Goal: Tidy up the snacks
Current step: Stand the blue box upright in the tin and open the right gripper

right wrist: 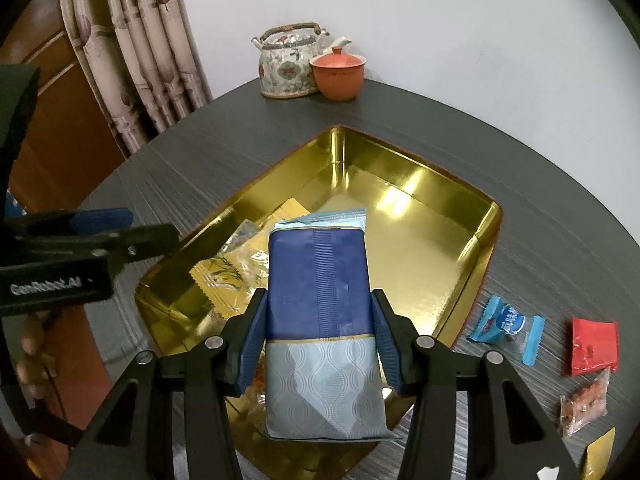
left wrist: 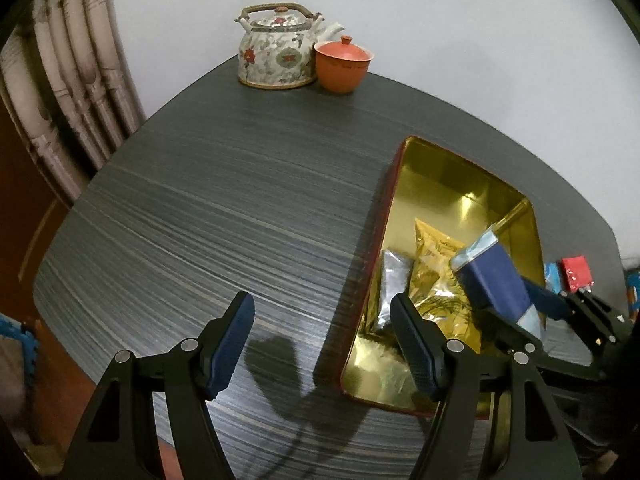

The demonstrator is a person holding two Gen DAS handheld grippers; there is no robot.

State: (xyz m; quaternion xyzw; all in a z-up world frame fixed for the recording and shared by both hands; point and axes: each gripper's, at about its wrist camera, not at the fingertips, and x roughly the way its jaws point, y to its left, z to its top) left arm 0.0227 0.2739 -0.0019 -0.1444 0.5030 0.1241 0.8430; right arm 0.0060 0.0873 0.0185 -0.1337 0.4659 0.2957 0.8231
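Observation:
A gold-lined tin box point(right wrist: 486, 240) with a red outside point(left wrist: 390, 184) stands open on the dark table. My right gripper point(right wrist: 318, 320) is shut on a blue and pale-blue snack packet point(right wrist: 318, 280) and holds it over the box's near end; the packet also shows in the left wrist view point(left wrist: 494, 276). A gold packet point(left wrist: 434, 252) and a silver packet point(left wrist: 394, 280) lie inside the box. My left gripper point(left wrist: 322, 328) is open and empty, over the table and the box's left edge.
Loose snacks lie on the table right of the box: a light-blue candy point(right wrist: 508, 326), a red packet point(right wrist: 594, 346), a clear nut packet point(right wrist: 586, 404) and a gold packet point(right wrist: 600, 460). A floral teapot point(left wrist: 278, 50) and an orange lidded cup point(left wrist: 342, 64) stand at the far edge. A curtain point(right wrist: 136, 52) hangs left.

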